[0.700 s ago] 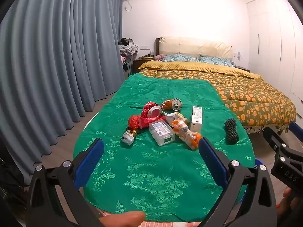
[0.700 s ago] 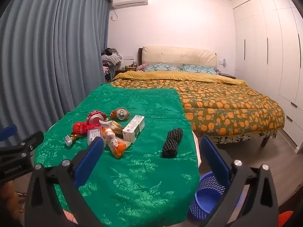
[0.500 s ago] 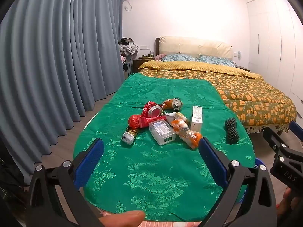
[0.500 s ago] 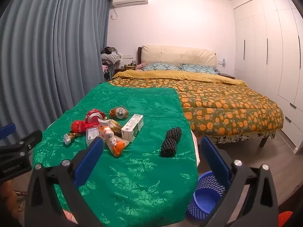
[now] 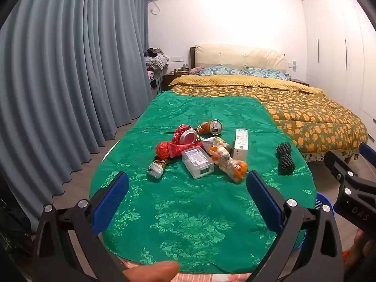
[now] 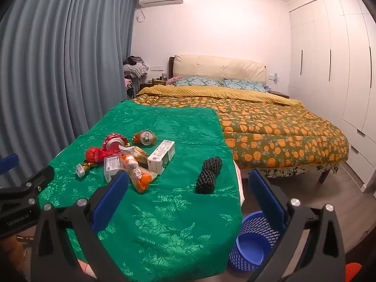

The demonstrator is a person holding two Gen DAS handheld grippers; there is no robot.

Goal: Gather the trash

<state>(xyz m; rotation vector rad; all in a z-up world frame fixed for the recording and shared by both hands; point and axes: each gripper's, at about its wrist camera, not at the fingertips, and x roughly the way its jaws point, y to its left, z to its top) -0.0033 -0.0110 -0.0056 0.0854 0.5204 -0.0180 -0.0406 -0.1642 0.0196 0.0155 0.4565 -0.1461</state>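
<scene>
A heap of trash lies mid-table on the green cloth (image 5: 188, 211): a crushed red can (image 5: 185, 135), an orange can (image 5: 210, 127), a red wrapper (image 5: 168, 149), a clear plastic box (image 5: 197, 162), an orange snack bag (image 5: 229, 162), a white carton (image 5: 241, 142) and a small foil piece (image 5: 156, 168). A black mesh bundle (image 6: 209, 174) lies apart to the right. My left gripper (image 5: 188, 202) hangs open over the near cloth, short of the heap. My right gripper (image 6: 188, 199) is open too, nothing between its fingers. A blue mesh basket (image 6: 253, 244) stands on the floor at the table's right.
Behind the table is a bed (image 6: 270, 122) with an orange-patterned quilt. Grey curtains (image 5: 58, 82) run along the left. White wardrobes (image 6: 333, 70) fill the right wall. Wooden floor (image 6: 329, 192) shows between table, bed and wardrobes. A person's thumb (image 5: 152, 271) shows at the bottom of the left view.
The right wrist view has drifted slightly left, so table and basket sit a little further right in it. The left gripper has kept still. Both stay open.
</scene>
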